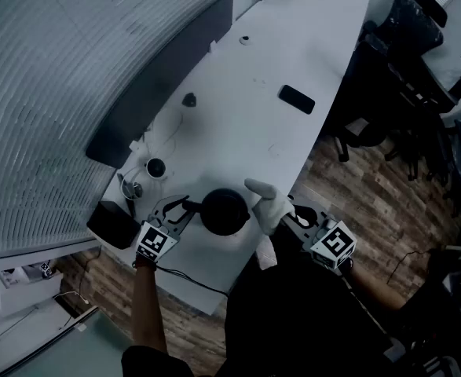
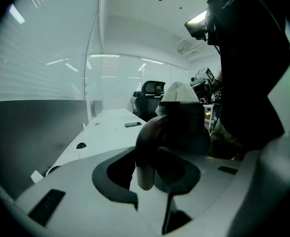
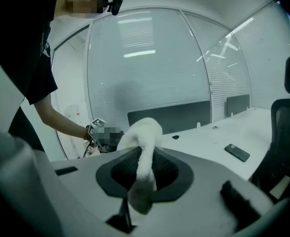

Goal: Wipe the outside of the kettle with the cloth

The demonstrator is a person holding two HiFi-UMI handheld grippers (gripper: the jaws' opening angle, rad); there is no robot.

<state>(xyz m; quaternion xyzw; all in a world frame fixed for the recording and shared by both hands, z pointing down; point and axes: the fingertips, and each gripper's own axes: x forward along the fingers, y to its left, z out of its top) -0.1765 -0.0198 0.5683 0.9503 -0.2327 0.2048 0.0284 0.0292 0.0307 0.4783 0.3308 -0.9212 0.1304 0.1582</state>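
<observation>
A black kettle (image 1: 224,210) stands near the front edge of the white table (image 1: 293,38). My left gripper (image 1: 181,209) is at its left side, shut on the kettle's dark curved handle (image 2: 147,144), which runs up between the jaws to the kettle body (image 2: 186,127). My right gripper (image 1: 294,214) is at the kettle's right side, shut on a white cloth (image 1: 266,203). The cloth (image 3: 144,149) hangs as a strip between the jaws and bunches beyond them. It lies against the kettle's right flank, and the cloth's top (image 2: 179,92) shows over the kettle.
A black phone (image 1: 297,99), a small dark mouse (image 1: 189,99) and a cup (image 1: 155,168) lie on the table. A dark box (image 1: 112,225) sits at its left corner. A dark partition (image 1: 159,85) lines the left edge. Office chairs (image 1: 418,45) stand at the right.
</observation>
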